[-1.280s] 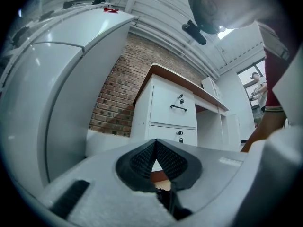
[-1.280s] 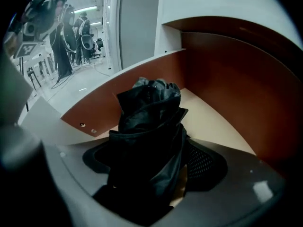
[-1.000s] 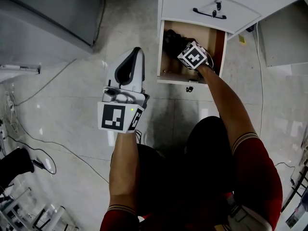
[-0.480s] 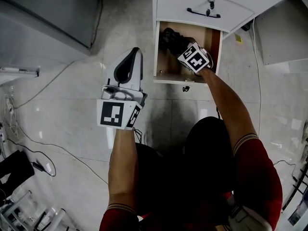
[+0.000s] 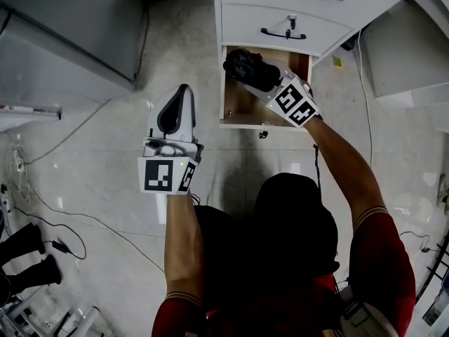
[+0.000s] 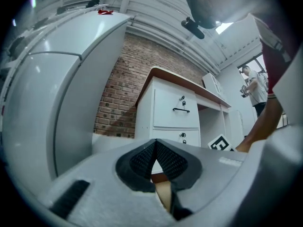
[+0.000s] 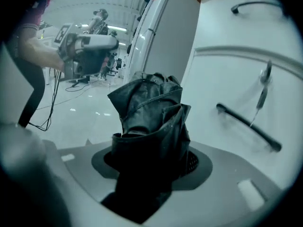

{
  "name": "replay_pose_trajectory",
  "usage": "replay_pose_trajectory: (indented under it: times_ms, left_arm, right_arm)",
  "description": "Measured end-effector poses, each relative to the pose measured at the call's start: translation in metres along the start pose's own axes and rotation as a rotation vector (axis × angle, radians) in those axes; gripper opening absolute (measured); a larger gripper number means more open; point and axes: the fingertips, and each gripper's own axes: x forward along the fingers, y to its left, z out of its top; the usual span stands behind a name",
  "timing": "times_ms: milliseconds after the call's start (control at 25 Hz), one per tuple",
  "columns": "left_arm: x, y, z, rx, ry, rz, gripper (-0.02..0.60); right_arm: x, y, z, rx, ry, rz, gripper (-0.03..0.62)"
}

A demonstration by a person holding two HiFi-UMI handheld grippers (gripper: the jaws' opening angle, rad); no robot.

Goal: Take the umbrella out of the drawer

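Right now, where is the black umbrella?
In the head view, top centre: the umbrella is clamped in the right gripper, over the open drawer of the white cabinet.

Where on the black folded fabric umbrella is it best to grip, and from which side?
Probably across the bundled body of the black folded fabric umbrella, near one end, coming from above the open wooden drawer: the soft folds squash between jaws, as the right gripper holds it.

Landmark: white cabinet (image 5: 295,5). Brick wall (image 6: 118,93) behind it. Large white appliance (image 6: 57,103) to its left. Glossy pale tiled floor (image 5: 91,188) in front of it.
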Motion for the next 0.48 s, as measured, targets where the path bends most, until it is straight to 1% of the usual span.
replay_pose_trajectory:
  times_ms: [120,240,360,480]
  left_arm:
    - [-0.012,0.006,0.023,-0.031,0.015,0.044,0.005]
    - [-0.021,0.007,0.061,-0.027,0.026,0.052,0.005]
    - [-0.027,0.002,0.112,0.011,0.033,0.042,0.005]
    - [-0.035,-0.015,0.164,0.073,0.071,0.019,0.005]
  right_arm:
    - [-0.035,0.002,0.047,0.017,-0.079,-0.001,0.261]
    - [-0.072,0.004,0.097,0.061,-0.152,0.009,0.261]
    - [-0.111,0.010,0.152,0.114,-0.219,0.024,0.261]
    - [-0.154,0.016,0.206,0.191,-0.276,0.039,0.261]
